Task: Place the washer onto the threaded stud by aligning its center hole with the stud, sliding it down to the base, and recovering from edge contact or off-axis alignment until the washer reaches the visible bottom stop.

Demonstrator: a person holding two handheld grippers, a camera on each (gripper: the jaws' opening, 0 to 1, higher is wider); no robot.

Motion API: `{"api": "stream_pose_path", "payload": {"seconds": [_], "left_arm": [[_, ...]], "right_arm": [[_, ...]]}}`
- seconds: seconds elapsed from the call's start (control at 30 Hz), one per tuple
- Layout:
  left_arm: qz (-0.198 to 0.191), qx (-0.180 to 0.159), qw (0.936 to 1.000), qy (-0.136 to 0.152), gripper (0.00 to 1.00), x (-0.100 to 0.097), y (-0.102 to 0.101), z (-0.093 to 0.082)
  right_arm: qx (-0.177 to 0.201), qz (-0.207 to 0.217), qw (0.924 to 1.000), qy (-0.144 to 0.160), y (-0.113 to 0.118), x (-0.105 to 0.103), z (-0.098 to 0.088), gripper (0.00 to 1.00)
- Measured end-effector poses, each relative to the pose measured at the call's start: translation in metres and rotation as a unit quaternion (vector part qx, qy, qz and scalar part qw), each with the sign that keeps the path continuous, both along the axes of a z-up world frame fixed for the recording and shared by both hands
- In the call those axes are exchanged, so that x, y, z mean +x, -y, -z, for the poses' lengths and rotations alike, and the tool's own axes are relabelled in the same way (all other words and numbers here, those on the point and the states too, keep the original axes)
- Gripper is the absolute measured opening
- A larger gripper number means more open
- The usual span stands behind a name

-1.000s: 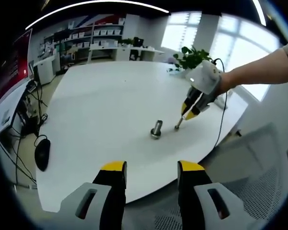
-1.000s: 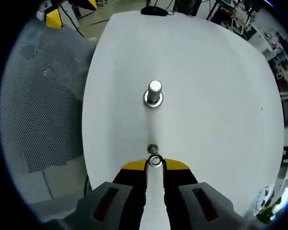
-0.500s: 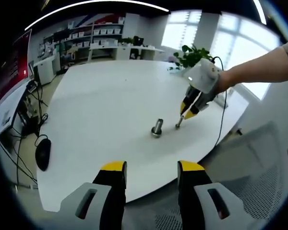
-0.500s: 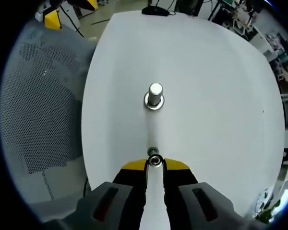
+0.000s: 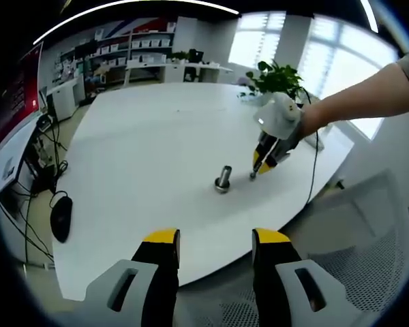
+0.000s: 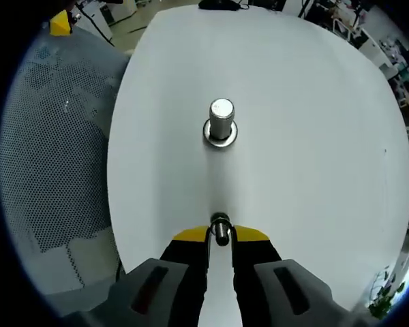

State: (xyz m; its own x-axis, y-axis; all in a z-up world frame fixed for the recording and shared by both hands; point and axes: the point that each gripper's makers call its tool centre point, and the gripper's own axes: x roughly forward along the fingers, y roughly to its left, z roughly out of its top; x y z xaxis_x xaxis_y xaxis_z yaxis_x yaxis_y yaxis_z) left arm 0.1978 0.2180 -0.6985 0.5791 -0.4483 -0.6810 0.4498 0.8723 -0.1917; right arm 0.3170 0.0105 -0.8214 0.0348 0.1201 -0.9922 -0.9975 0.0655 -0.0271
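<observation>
right tongs [image 6: 221,234] pinch what looks like the washer [image 6: 221,227] near the stud [image 6: 221,122].

The washer [image 6: 221,229] is half hidden between the right gripper's fingers [image 6: 191,238].

left tool [image 5: 211,248]: grey moulded jaw bodies, each with an oblong slot, yellow-capped black tips | right tool [image 6: 220,235]: same grey bodies, slots, yellow caps; in the left gripper view, white housing with a black cable trailing
</observation>
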Motion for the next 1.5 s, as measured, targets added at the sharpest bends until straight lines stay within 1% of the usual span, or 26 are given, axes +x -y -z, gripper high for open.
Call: {"api": "stream_pose_path", "payload": {"seconds": [0.17, 0.37, 0.57, 0.7, 0.8, 0.87, 0.9, 1.0, 1.1, 1.17, 1.23, 1.27, 1.3, 1.33, 1.37, 1.43, 1.5], "left_arm": [[-0.009, -0.003, 1.0000, 0.000, 0.41, 0.001, -0.002, 0.000], [-0.010, -0.002, 1.0000, -0.002, 0.41, 0.001, -0.003, 0.001], [-0.011, 0.000, 0.9999, -0.004, 0.41, 0.001, -0.003, 0.001], [-0.012, -0.001, 0.9999, -0.004, 0.41, 0.001, -0.003, 0.001], [-0.010, 0.000, 0.9999, -0.005, 0.41, 0.001, -0.003, 0.002], [-0.008, 0.000, 1.0000, -0.005, 0.41, 0.000, -0.002, 0.002], [-0.008, -0.001, 1.0000, -0.006, 0.41, 0.000, -0.002, 0.002], [-0.007, -0.001, 1.0000, -0.006, 0.41, 0.000, -0.002, 0.002], [-0.005, -0.003, 1.0000, -0.006, 0.41, -0.001, -0.001, 0.002], [-0.004, -0.004, 1.0000, -0.006, 0.41, -0.001, 0.000, 0.001], [-0.002, -0.005, 1.0000, -0.005, 0.41, -0.001, 0.001, 0.001], [0.000, -0.004, 1.0000, -0.005, 0.41, -0.001, 0.001, 0.001], [0.000, -0.005, 1.0000, -0.005, 0.41, -0.001, 0.001, 0.001], [0.002, -0.005, 1.0000, -0.005, 0.41, -0.001, 0.002, 0.001], [0.002, -0.005, 1.0000, -0.005, 0.41, -0.002, 0.002, 0.001], [0.004, -0.005, 1.0000, -0.004, 0.41, -0.002, 0.003, 0.001], [0.006, -0.006, 1.0000, -0.001, 0.41, -0.002, 0.003, -0.001]], "right_arm": [[-0.003, 0.007, 1.0000, -0.004, 0.003, 0.001, 0.007, 0.14], [-0.003, 0.008, 0.9999, -0.006, 0.001, -0.001, 0.009, 0.14], [0.003, 0.003, 1.0000, -0.002, -0.001, -0.001, 0.006, 0.15], [0.021, 0.010, 0.9997, 0.004, -0.003, -0.002, -0.003, 0.16], [0.041, 0.021, 0.9989, 0.012, -0.002, 0.000, -0.011, 0.19], [0.046, 0.026, 0.9984, 0.019, -0.001, 0.001, -0.015, 0.21], [0.062, 0.032, 0.9969, 0.036, -0.001, 0.004, -0.022, 0.22], [0.086, 0.052, 0.9931, 0.059, 0.002, 0.008, -0.033, 0.23], [0.125, 0.089, 0.9843, 0.087, 0.009, 0.010, -0.051, 0.23], [0.138, 0.108, 0.9792, 0.102, 0.015, 0.012, -0.059, 0.23], [0.165, 0.134, 0.9701, 0.117, 0.019, 0.013, -0.070, 0.23], [0.183, 0.168, 0.9619, 0.114, 0.022, 0.012, -0.077, 0.23], [0.194, 0.199, 0.9549, 0.104, 0.024, 0.009, -0.081, 0.23], [0.214, 0.221, 0.9454, 0.109, 0.026, 0.011, -0.089, 0.23], [0.224, 0.232, 0.9394, 0.116, 0.028, 0.011, -0.095, 0.23], [0.245, 0.248, 0.9285, 0.128, 0.032, 0.005, -0.108, 0.23], [0.250, 0.255, 0.9240, 0.137, 0.037, -0.003, -0.118, 0.23]]}}
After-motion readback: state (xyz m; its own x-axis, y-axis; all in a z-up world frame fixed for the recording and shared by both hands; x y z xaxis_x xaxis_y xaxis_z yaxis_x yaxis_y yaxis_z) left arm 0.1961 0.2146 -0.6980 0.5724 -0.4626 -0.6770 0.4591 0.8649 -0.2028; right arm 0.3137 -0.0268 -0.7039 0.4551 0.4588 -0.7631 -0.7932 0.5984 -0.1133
